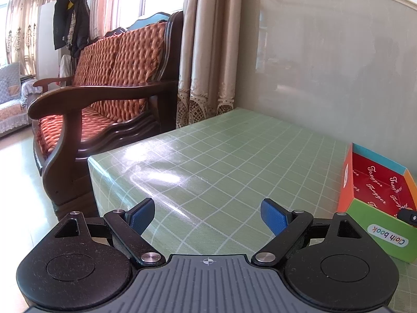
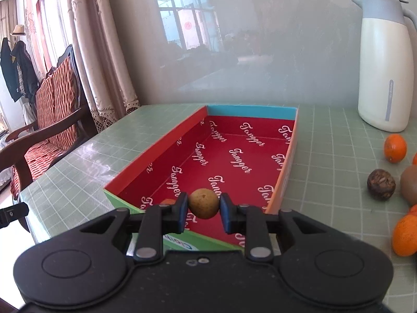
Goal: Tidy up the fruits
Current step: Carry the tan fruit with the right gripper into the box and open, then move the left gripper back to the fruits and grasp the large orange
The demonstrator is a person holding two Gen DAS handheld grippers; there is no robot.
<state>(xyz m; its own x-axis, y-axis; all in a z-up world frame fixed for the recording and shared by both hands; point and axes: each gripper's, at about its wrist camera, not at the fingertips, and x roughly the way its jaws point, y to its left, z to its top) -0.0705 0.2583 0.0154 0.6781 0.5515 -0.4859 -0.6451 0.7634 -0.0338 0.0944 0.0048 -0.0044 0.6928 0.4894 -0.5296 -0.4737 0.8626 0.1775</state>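
Fruits on the green checked tablecloth [image 2: 325, 140] right of the long red-lined cardboard box [image 2: 234, 156]: 2 whole oranges [image 2: 395, 148], 1 dark wrinkled ball [image 2: 381, 184]. Over the box's near end, its long axis running away, the right gripper [image 2: 203, 206] pinches 1 small round tan fruit [image 2: 203, 203]. The left gripper [image 1: 207, 215] hovers, gaping, empty.

On my box [image 2: 285, 167], the red inside [image 2: 234, 156] carries the word "Tangger" in white script, repeated over the floor and up the inner walls. On the green near end of the box [image 1: 378, 237], a white oval label [image 1: 387, 235] reads "Cloth book", upside down from my left tongs' view. From my right tongs' view only the first letters of that label [image 2: 187, 246] show. The grey strip [image 2: 390, 99] on the jug [image 2: 383, 65] right of the box has print too small to read.
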